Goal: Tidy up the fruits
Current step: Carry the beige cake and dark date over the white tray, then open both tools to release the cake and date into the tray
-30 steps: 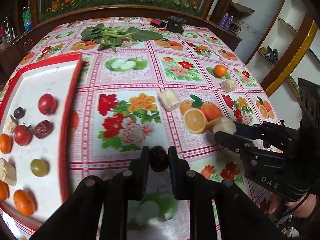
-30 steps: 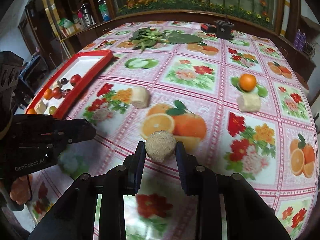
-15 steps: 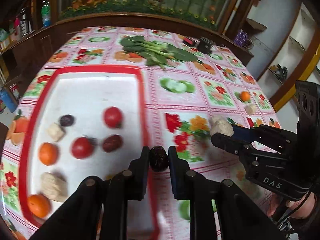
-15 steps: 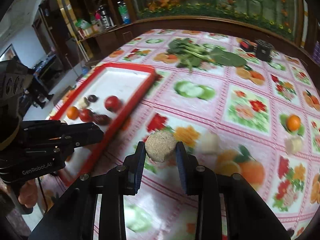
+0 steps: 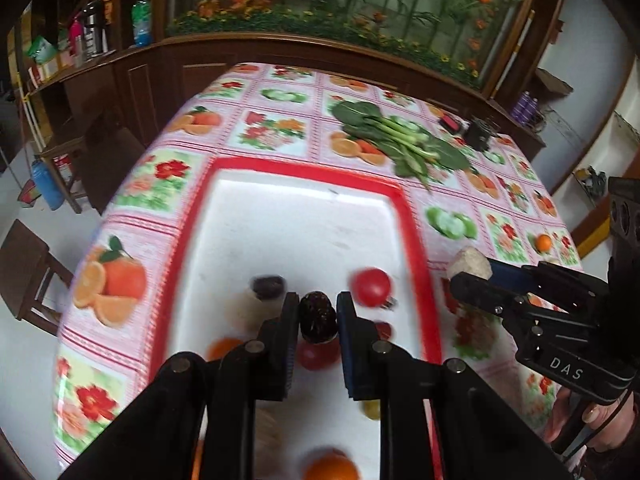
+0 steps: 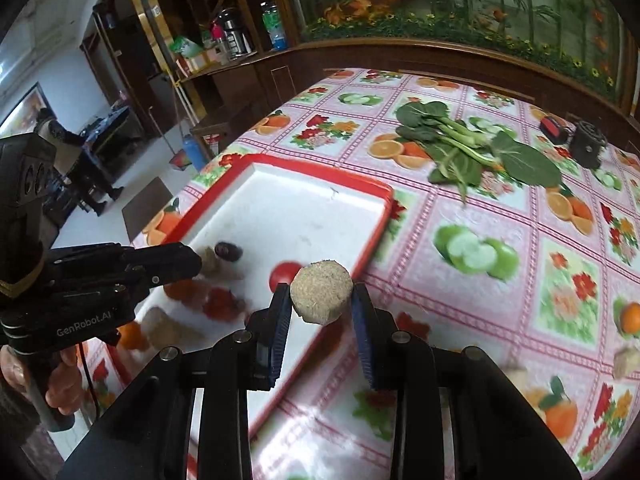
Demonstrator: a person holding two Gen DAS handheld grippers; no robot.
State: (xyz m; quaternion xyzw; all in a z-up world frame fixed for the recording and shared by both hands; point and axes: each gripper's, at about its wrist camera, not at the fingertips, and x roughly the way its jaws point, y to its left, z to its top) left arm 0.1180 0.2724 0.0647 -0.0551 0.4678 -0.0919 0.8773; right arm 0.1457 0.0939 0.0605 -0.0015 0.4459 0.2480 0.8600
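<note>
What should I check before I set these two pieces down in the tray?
1. Left gripper shut on the dark date: ok.
2. Right gripper shut on the tan chunk: ok.
3. Left gripper above the red tray: ok, white floor lies behind the date.
4. Right gripper above the tray: cannot tell, the chunk sits near the tray's right rim.
5. Bare floor to drop onto: ok at the far half; near half is crowded by the tomato and other pieces.
6. Grippers apart from each other: ok.
</note>
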